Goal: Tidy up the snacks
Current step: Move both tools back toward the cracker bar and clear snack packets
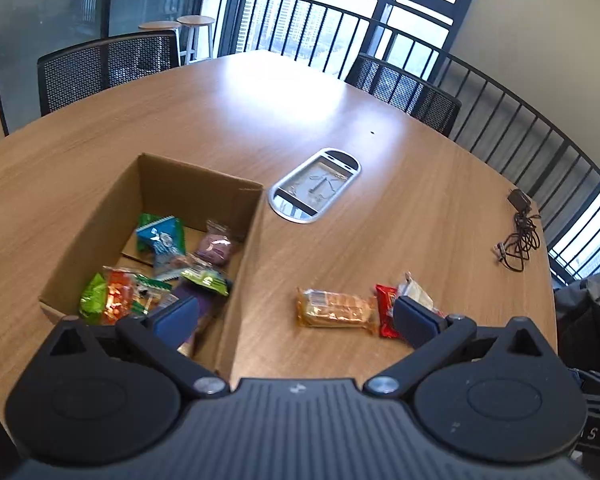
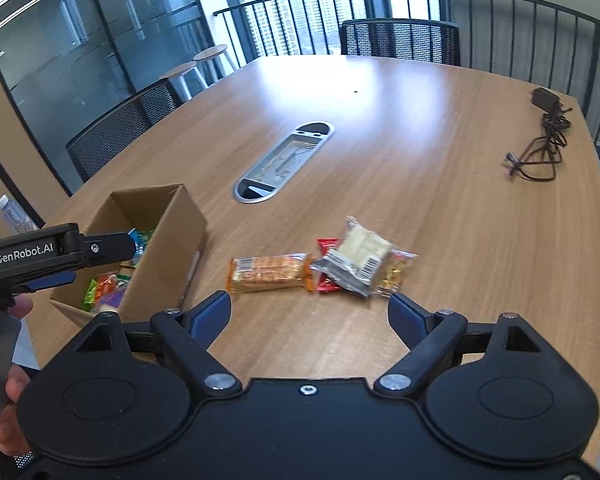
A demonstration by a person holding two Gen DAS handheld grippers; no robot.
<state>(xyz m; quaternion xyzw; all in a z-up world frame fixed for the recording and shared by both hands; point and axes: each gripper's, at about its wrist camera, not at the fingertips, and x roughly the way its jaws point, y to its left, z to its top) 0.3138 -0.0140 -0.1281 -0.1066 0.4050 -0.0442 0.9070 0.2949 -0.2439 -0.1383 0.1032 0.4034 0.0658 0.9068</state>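
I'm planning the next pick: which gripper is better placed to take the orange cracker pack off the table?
Probably the right gripper: it is open and empty, with the cracker pack straight ahead. The left gripper, also open, straddles the wall of the box.

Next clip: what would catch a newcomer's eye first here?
The open cardboard box near the table's front edge, with bright snack packets heaped inside. Right of it, a few loose packets lie on the wooden table: an orange cracker pack and a white wafer pack resting on a red one. Both claws, left and right, stand open and empty.
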